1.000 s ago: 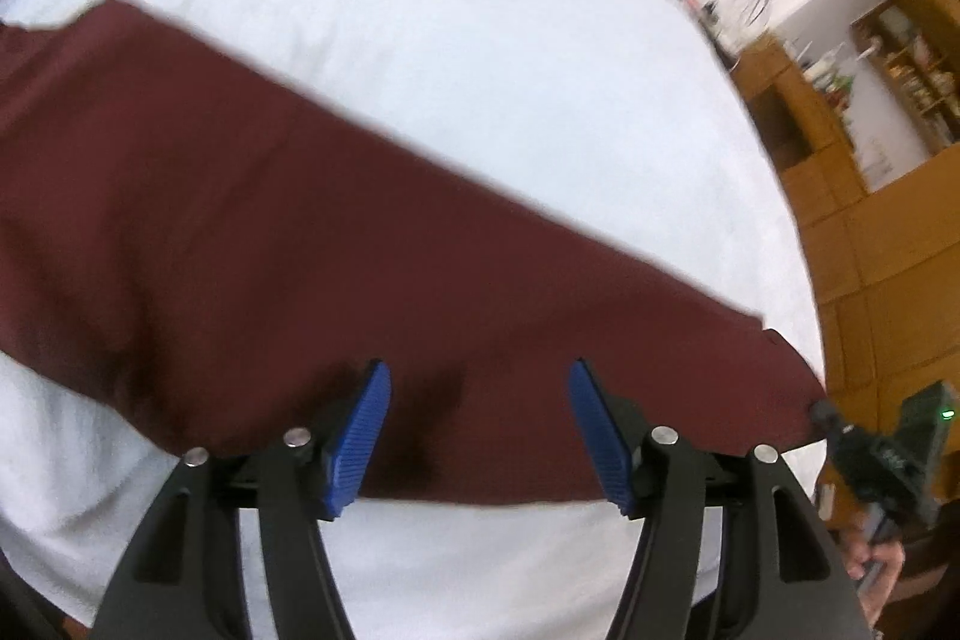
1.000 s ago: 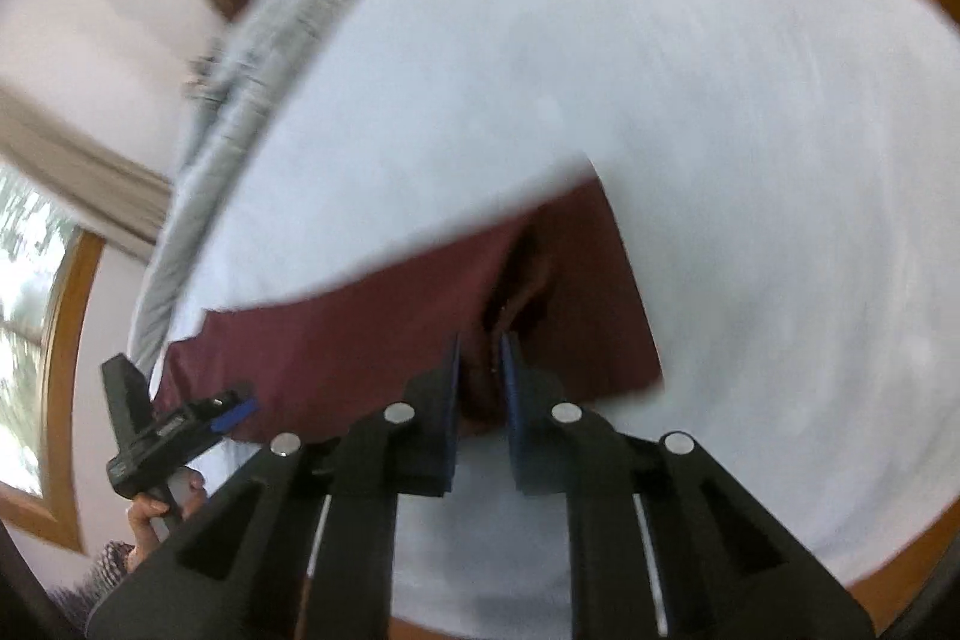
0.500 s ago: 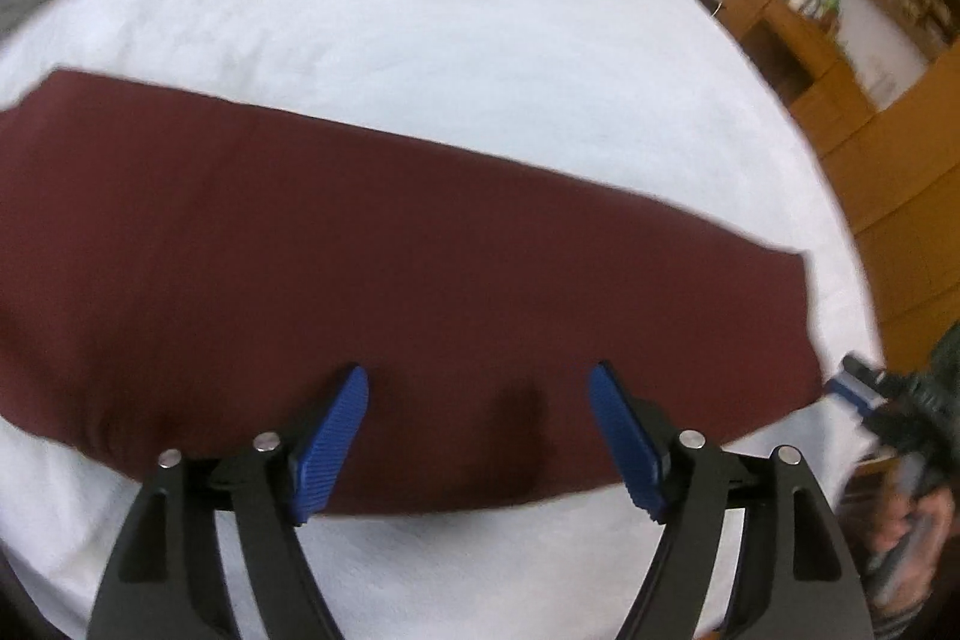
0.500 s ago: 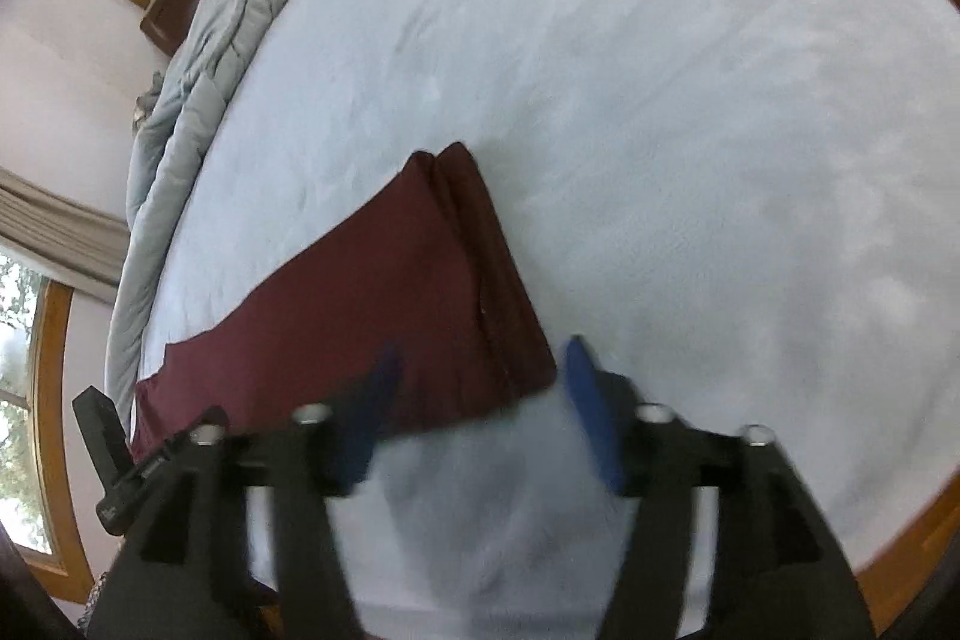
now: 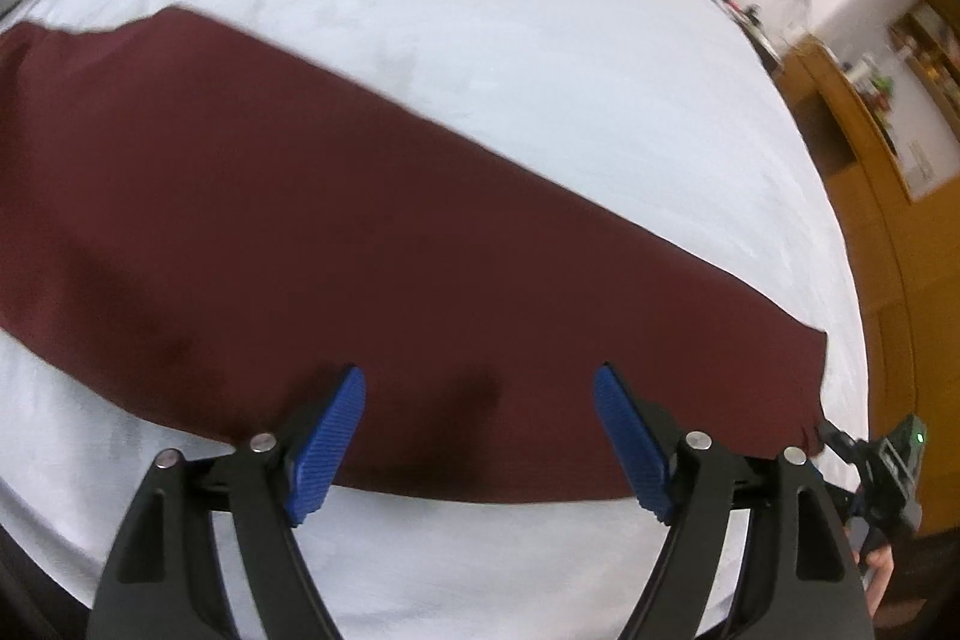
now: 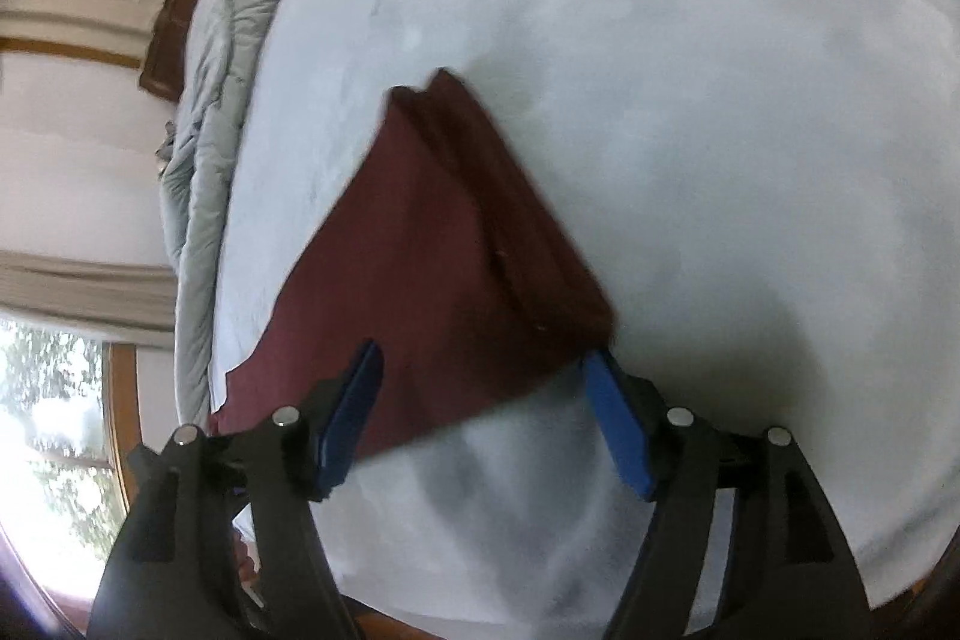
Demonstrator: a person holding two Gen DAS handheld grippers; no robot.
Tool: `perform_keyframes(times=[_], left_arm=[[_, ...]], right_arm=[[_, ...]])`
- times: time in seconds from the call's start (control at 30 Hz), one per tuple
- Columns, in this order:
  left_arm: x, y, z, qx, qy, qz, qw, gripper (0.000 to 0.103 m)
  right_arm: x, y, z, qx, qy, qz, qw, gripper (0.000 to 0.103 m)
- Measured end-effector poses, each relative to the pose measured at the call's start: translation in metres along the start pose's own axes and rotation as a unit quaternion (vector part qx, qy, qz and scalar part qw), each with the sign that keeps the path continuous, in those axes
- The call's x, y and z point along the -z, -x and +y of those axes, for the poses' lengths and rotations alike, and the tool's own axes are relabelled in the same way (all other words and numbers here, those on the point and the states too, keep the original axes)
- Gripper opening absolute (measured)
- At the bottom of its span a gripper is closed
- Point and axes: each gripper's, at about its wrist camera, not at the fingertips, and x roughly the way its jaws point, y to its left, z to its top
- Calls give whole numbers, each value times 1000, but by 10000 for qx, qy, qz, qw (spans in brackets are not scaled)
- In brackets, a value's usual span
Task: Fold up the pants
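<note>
Maroon pants (image 5: 336, 244) — folded lengthwise, flat on white bed (image 5: 480, 28). Left tool (image 5: 480, 418) and right tool (image 6: 483, 394) — both spread wide, gripping nothing, above near hem.

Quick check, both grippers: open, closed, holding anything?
Left gripper: open, holding nothing, above the near edge of the maroon pants.
Right gripper: open, holding nothing, at the pants' end.
</note>
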Motion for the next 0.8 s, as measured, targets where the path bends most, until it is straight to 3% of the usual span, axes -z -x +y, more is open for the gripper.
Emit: perform_keyframes(times=[0.07, 0.1, 0.13, 0.23, 0.27, 0.3, 0.33, 0.47, 0.8], left_arm=[[-1, -2, 11, 69, 155, 51, 9998, 79], [-1, -3, 12, 64, 192, 40, 9998, 79], [0, -2, 14, 50, 207, 20, 9998, 79], [1, 3, 18, 81, 239, 22, 9997, 79], [1, 6, 17, 120, 270, 14, 9996, 79], [-1, 8, 13, 180, 293, -7, 9994, 79], [0, 16, 13, 259, 290, -49, 9992, 79], [1, 50, 14, 314, 196, -263, 9990, 81], [19, 112, 45, 588, 441, -476, 9962, 83]], right_arm=[[-1, -1, 3, -332, 78, 1, 9994, 41], [-2, -3, 2, -711, -20, 52, 9975, 29], [-3, -6, -1, -791, -144, 67, 9967, 31], [-5, -21, -2, -327, -171, 185, 9991, 35], [-4, -22, -2, -324, -208, 174, 9991, 33], [-5, -22, 1, -288, -191, 160, 9993, 24], [-5, -21, 5, -273, -150, 158, 9994, 21], [-4, -11, 19, -192, -151, 1, 9997, 19], [4, -4, 76, 977, 391, -196, 9943, 18]])
